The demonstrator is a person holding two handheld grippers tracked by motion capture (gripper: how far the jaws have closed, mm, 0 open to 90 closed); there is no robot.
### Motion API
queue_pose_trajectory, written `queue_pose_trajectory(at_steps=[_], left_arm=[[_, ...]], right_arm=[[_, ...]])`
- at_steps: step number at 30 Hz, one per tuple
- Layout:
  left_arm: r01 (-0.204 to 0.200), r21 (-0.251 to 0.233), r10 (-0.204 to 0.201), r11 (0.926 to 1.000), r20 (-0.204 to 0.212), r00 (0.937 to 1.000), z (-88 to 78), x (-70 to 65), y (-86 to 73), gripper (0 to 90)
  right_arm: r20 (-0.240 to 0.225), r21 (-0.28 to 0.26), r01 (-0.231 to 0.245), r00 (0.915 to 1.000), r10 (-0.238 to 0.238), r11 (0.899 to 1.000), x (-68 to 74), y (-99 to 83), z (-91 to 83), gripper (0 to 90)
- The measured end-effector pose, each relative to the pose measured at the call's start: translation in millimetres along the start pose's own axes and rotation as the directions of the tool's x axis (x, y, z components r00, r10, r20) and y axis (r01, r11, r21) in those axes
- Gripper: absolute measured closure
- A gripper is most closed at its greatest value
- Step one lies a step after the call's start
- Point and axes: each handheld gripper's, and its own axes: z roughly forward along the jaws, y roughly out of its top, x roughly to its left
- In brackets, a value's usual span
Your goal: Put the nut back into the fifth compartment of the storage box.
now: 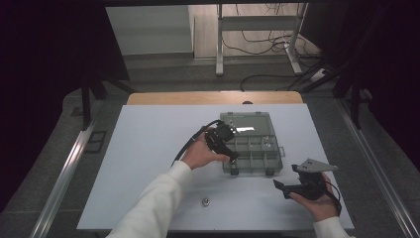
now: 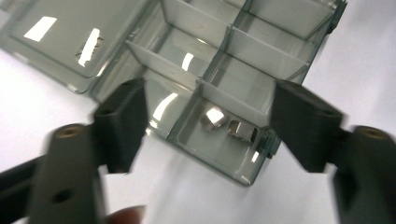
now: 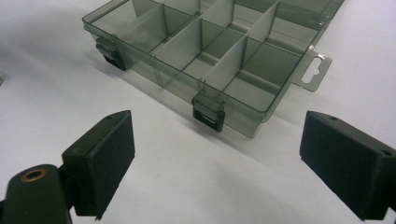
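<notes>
two small metal nuts lying side by side in a corner compartment of the clear compartment box, lid flung open toward the far side of the white table. left gripper hovering just above that corner, jaws spread wide on either side of the compartment, nothing pinched between, pads clear of the plastic. right gripper resting in the hand near the table's front right corner, well apart from the box, jaws likewise wide and empty, looking along the table at the two black latches on the box's front wall. one more nut sitting loose on the table near the front edge, apart from everything. judging by this, a sorting of hardware into the box, with the drop into the corner cell done or just ending. best handled by lifting straight up before swinging away, so the jaws do not snag a divider wall and drag the light box. next likely target the loose nut: approaching from above, jaws straddling it squarely, closing gently so it does not skid on the smooth surface. worth steadying the box with the right gripper if it slides.
</notes>
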Motion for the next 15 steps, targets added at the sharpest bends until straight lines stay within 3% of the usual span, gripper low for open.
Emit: queue_pose_trajectory(at_steps=[3,10,15], left_arm=[[-0.007,-0.009,0.007,0.9999,0.01,0.9999,-8.7,-0.2,-7.6,18.3],[-0.006,-0.021,0.006,0.9998,0.003,1.0,-24.3,-5.3,-32.2,17.1],[0.019,-0.028,-0.019,0.9994,0.0,0.9998,-33.5,-6.8,-49.8,17.1]], right_arm=[[0.001,0.002,0.002,1.0,-0.002,1.0,0.4,0.1,0.3,10.4],[0.001,0.001,0.0,1.0,0.0,1.0,0.6,0.1,0.1,10.4],[0.002,0.0,-0.002,1.0,0.002,1.0,0.6,0.1,0.0,10.4]])
